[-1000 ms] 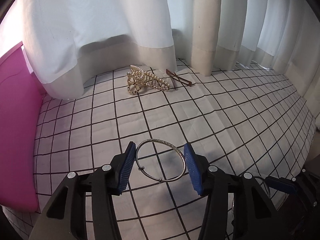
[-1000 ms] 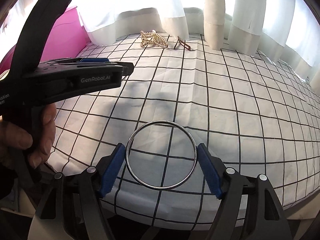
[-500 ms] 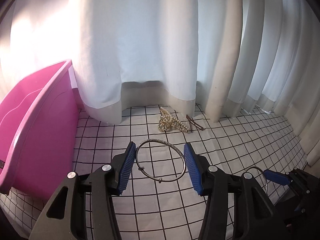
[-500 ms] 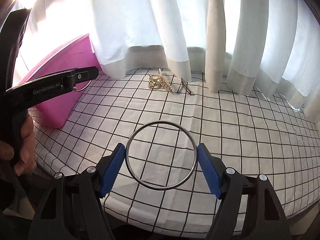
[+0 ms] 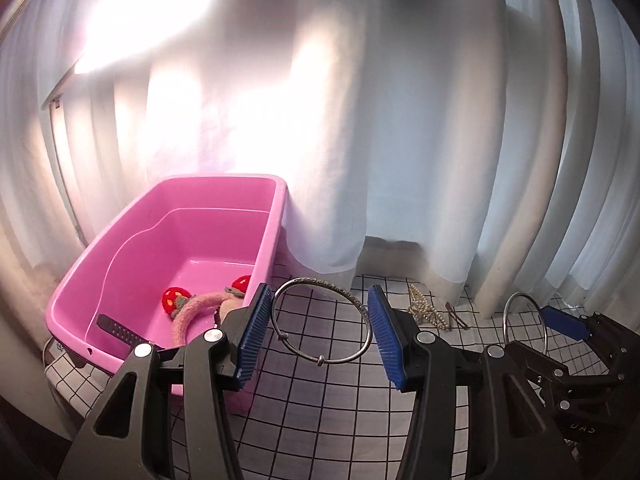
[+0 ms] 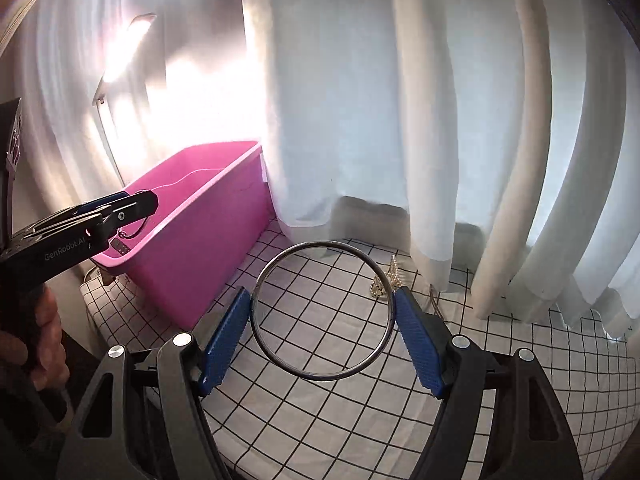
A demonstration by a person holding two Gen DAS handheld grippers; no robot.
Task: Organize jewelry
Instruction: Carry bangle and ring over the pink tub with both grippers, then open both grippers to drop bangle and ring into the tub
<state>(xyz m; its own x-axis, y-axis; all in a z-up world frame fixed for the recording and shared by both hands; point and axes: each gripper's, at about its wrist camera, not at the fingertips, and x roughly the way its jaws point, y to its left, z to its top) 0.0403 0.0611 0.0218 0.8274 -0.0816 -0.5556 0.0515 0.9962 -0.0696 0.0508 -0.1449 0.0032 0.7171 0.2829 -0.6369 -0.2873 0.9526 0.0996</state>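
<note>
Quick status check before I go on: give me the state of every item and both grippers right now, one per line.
Left gripper: shut on the beaded silver bangle, lifted beside the bin.
Right gripper: shut on the plain silver ring bangle, held above the cloth.
Pink plastic bin: open-topped, holding a pink headband and a black comb.
Gold pearl hair claw: lying on the checked tablecloth.
Brown hair clip: lying beside the claw.

Both tools [image 5: 320,332] [image 6: 322,322] clamped, raised
</note>
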